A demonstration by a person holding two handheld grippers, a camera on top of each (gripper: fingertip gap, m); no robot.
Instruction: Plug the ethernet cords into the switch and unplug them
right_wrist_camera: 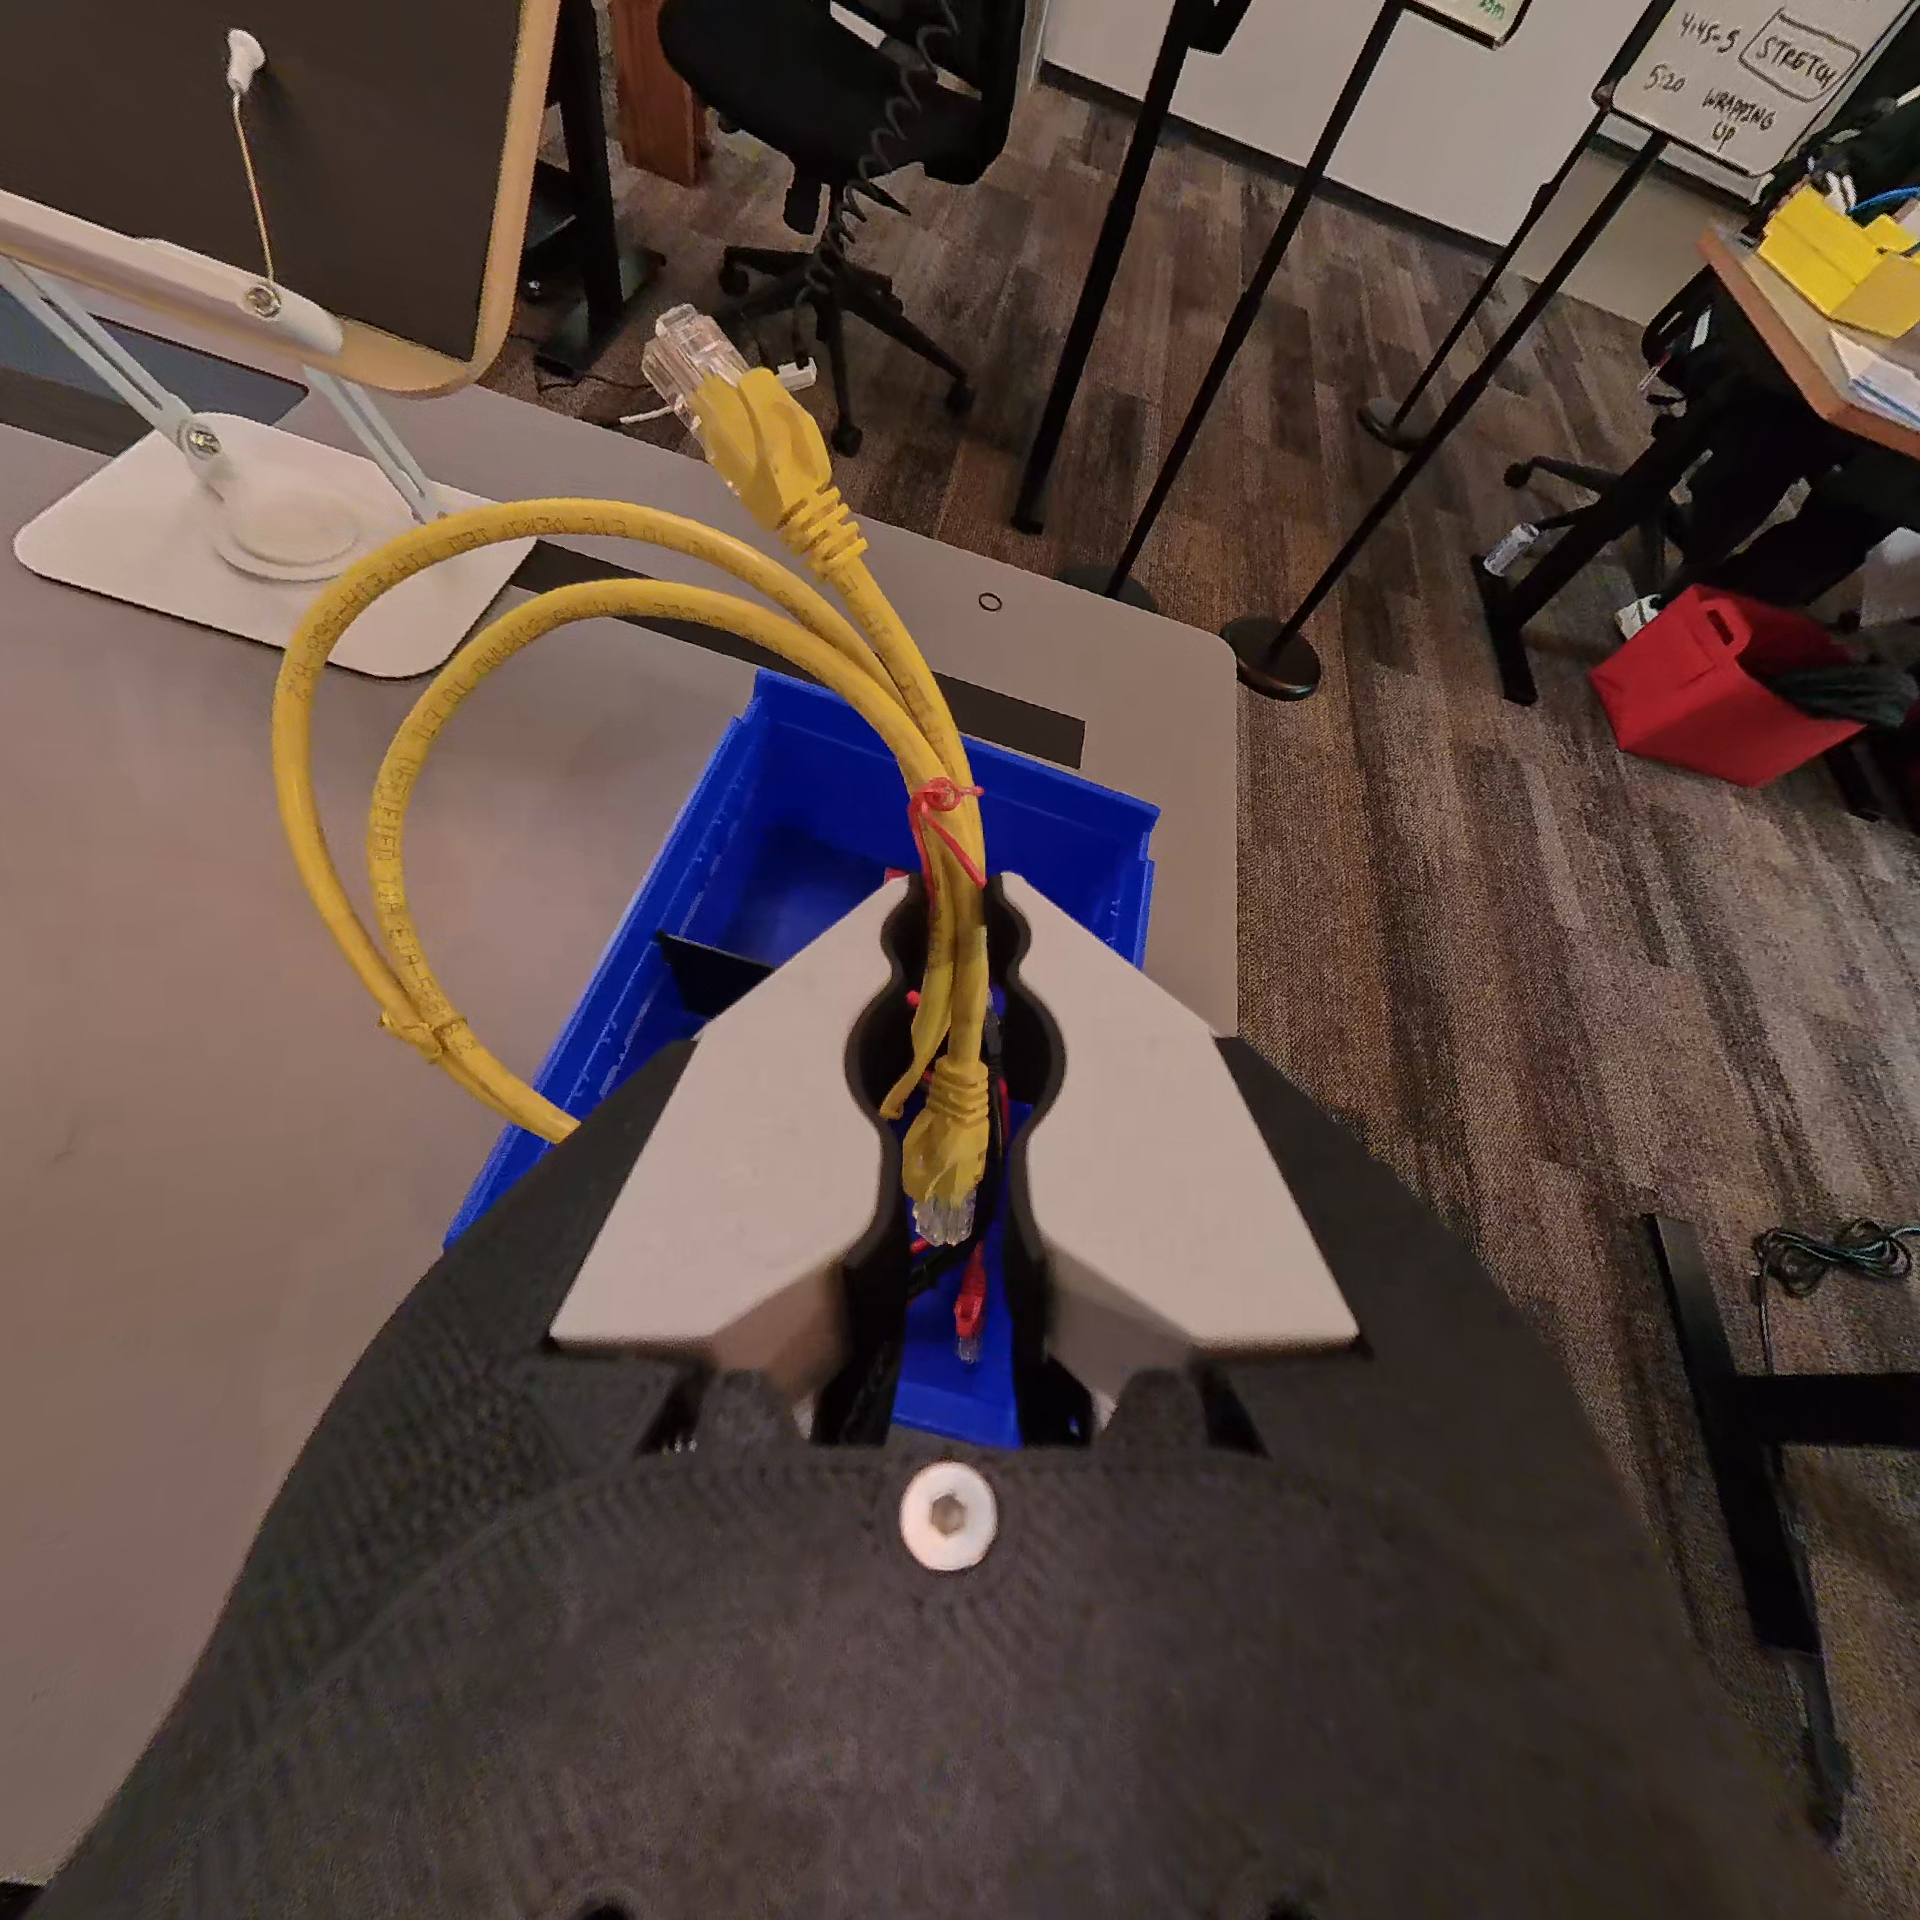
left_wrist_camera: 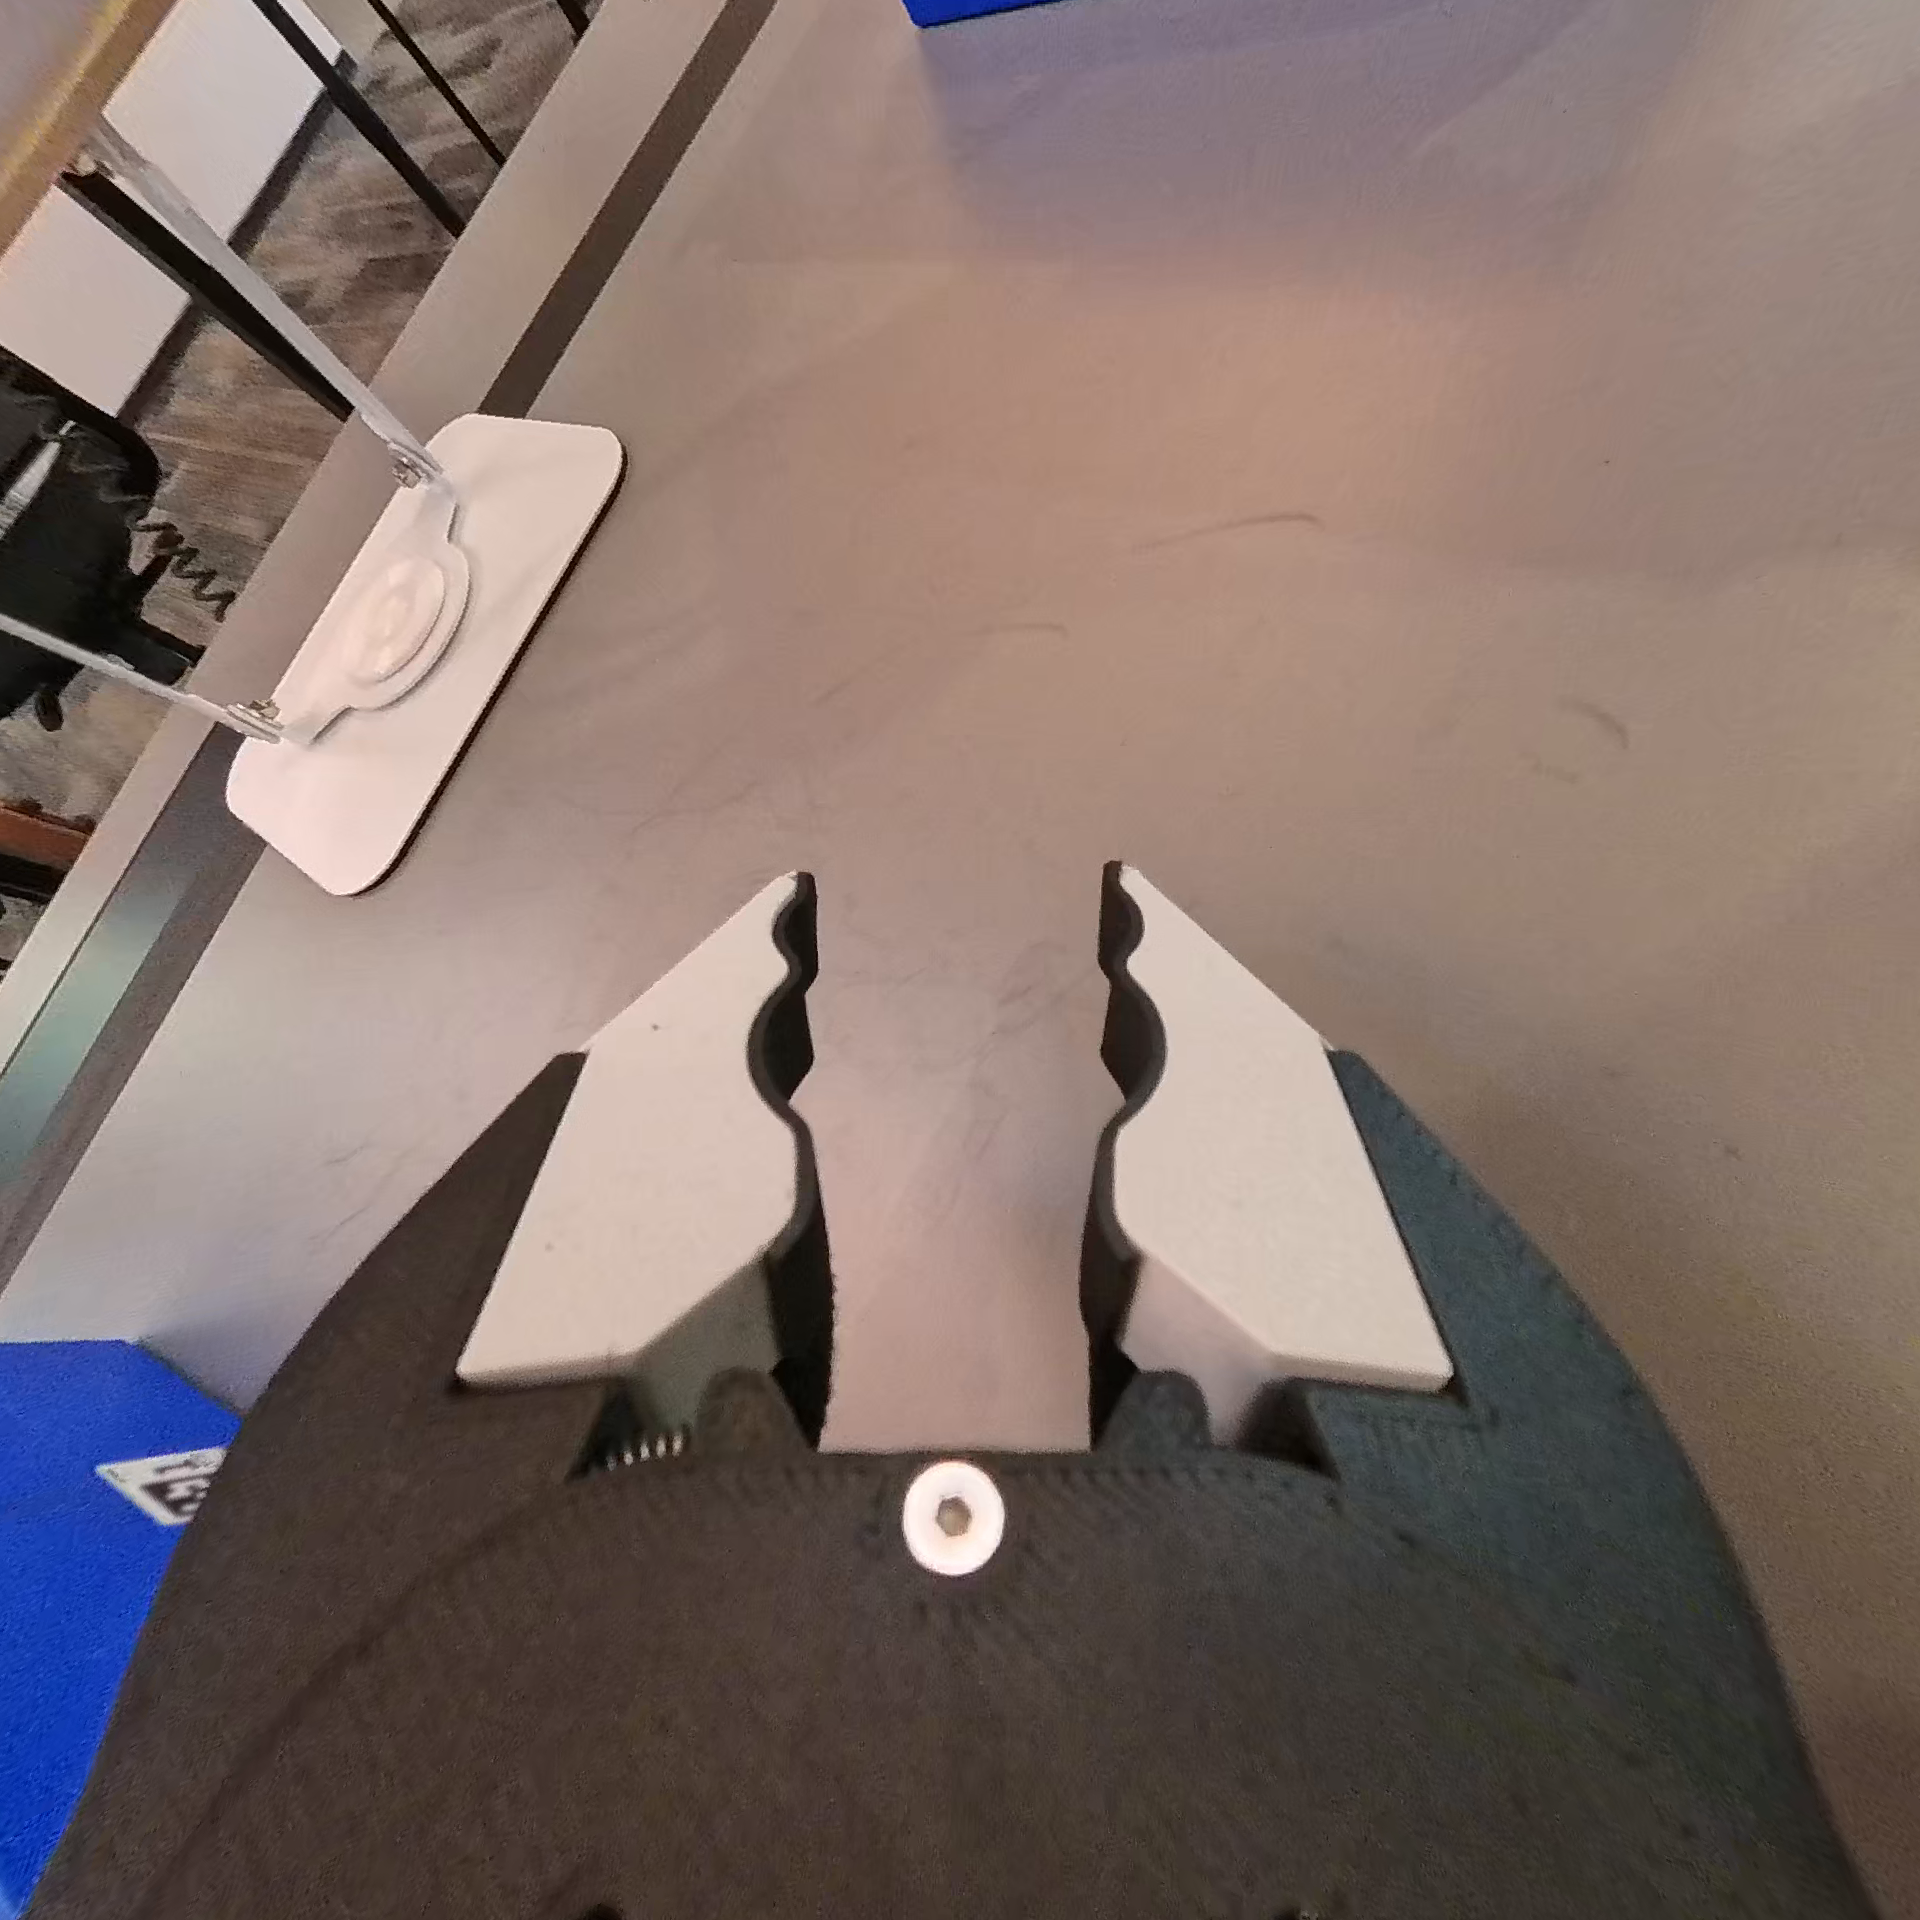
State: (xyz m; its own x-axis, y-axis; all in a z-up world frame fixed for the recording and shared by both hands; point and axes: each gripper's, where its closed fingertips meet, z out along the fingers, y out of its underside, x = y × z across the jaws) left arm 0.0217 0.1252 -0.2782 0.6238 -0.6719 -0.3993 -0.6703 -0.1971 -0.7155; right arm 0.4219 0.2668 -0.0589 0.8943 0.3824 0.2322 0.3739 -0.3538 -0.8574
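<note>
Right wrist view: my right fingers [right_wrist_camera: 954,883] were clamped on the bundled yellow ethernet cord [right_wrist_camera: 940,831], lifted over the blue bin [right_wrist_camera: 665,935]. Left fingers [left_wrist_camera: 956,873] hung released above bare tabletop [left_wrist_camera: 1247,520]. No switch visible, so finding it came next, I reckon.

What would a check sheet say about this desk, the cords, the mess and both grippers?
Surface: grey table, scuffed, mostly bare.
Job's things: yellow ethernet cord, bundled with a red tie; no switch seen.
Clutter: blue bin; white stand base.
Grippers: left hand-held gripper open, holding nothing; right hand-held gripper shut on the cord.
Cables: red cord in the bin.
Surroundings: office chair, red box on the floor.
</note>
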